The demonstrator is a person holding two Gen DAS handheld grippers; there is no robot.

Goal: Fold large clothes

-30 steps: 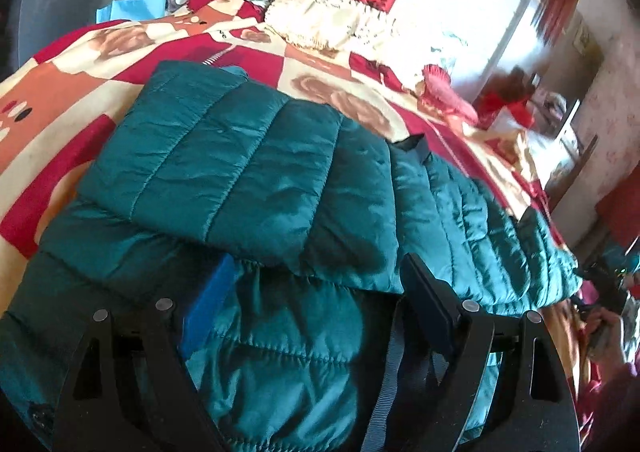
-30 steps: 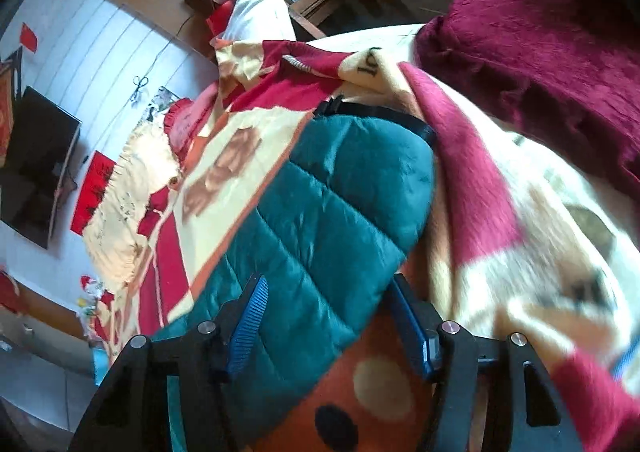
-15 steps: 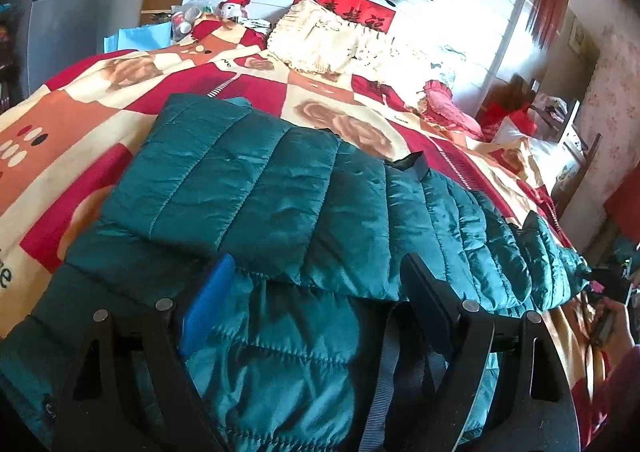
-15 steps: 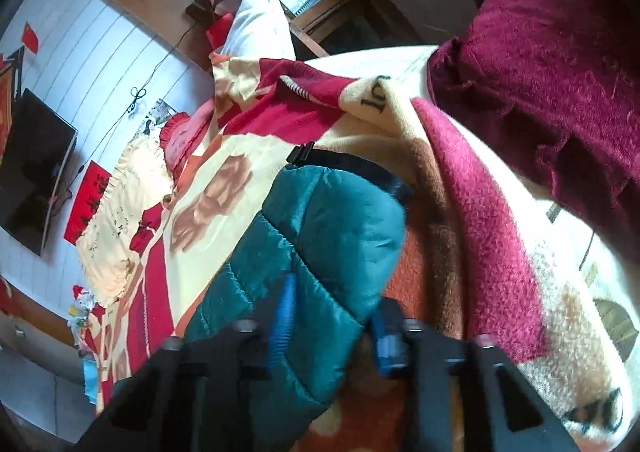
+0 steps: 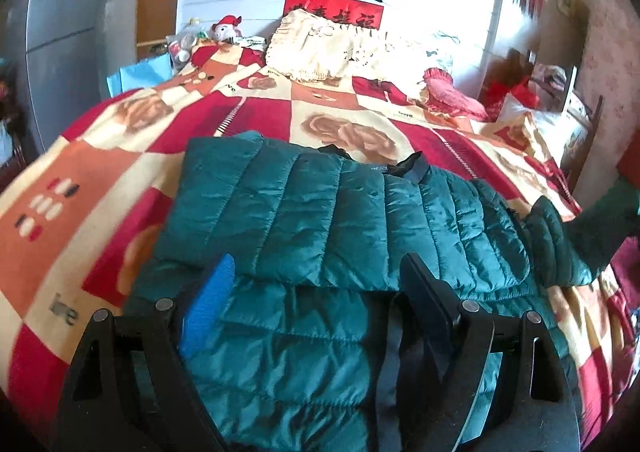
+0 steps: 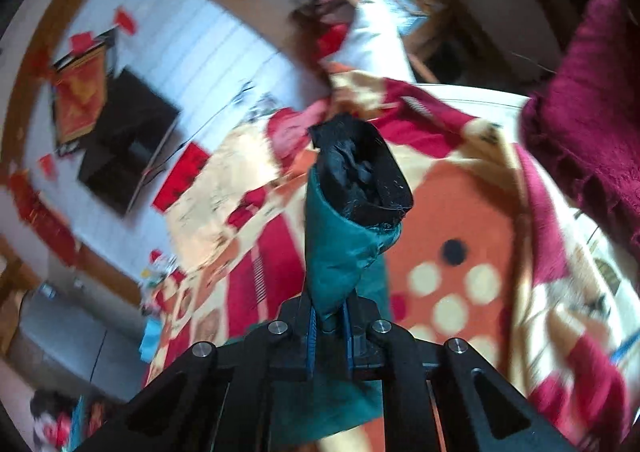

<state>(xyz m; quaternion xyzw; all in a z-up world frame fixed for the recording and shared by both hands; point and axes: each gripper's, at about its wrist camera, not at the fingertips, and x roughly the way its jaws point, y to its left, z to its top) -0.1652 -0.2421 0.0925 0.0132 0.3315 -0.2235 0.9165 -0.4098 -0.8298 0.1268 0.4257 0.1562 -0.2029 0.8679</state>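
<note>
Jacket (image 5: 320, 220): teal quilted puffer, spread on patterned blanket (image 5: 92, 188) over bed, collar toward far side. One sleeve (image 5: 256, 208) already laid across the torso, forming a flat upper layer, presumably to square the body before further folds. Left gripper (image 5: 316, 292) low over the near hem, fingers spread wide, straddling the lower panel without pinching; blue pad (image 5: 208, 304) visible on one finger. Likely placed there to pin or steady the body while the other side is worked, though contact with fabric cannot be confirmed. Right gripper (image 6: 329, 326) pressed together on the other sleeve (image 6: 340, 252), near its end, black cuff (image 6: 364, 172) standing open beyond the fingertips. Sleeve raised clear of blanket, also seen in left view as a teal band lifted at the right edge. Held close to the cuff probably so the whole sleeve follows when carried. Motion blur in right view; exact height uncertain. Step judged: second sleeve fold-in, early to middle of task. Next move would call for carrying cuff across torso and laying it flat atop first sleeve. Risk: slippery shell sliding, puffed layers springing back.
</note>
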